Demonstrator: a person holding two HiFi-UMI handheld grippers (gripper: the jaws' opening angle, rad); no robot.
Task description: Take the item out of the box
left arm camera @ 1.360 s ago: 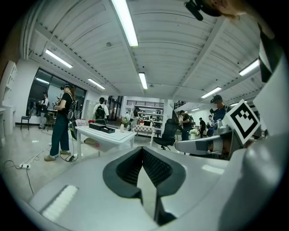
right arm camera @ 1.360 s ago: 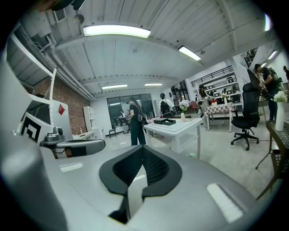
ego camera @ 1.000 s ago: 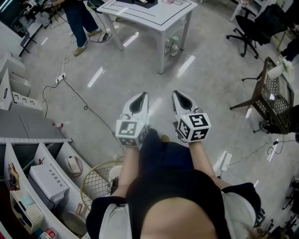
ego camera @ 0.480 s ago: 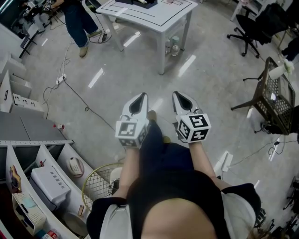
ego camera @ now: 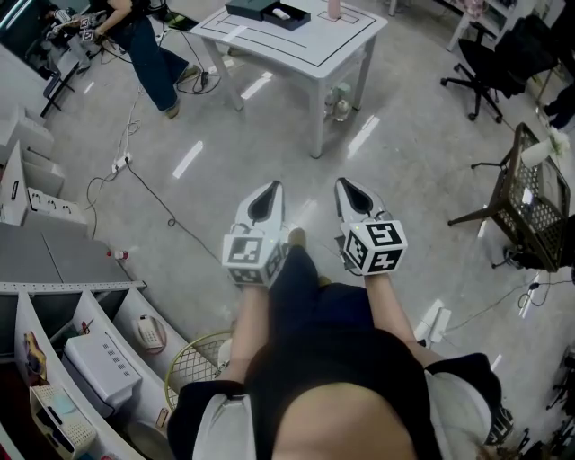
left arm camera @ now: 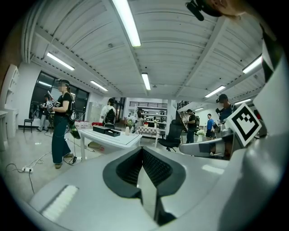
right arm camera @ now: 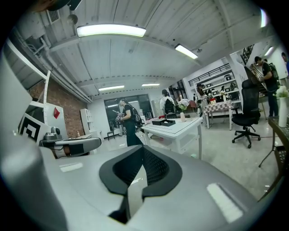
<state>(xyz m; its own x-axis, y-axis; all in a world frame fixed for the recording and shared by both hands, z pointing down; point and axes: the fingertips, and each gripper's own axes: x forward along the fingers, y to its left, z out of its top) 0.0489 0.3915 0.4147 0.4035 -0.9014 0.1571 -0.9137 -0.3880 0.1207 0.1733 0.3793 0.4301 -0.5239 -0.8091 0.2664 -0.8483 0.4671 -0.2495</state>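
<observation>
My left hand-held gripper [ego camera: 269, 189] and right hand-held gripper [ego camera: 348, 186] are closed, empty; a flat dark box [ego camera: 254, 9] lies on the white worktop [ego camera: 305, 40] ahead.

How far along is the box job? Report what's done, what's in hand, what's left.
Done: nothing visible. The dark box sits on the white table, across the floor from the person. In hand: nothing; the left gripper and right gripper are both shut and empty. Left: reach the table and take the item out; the box's contents are too small to tell.
</observation>
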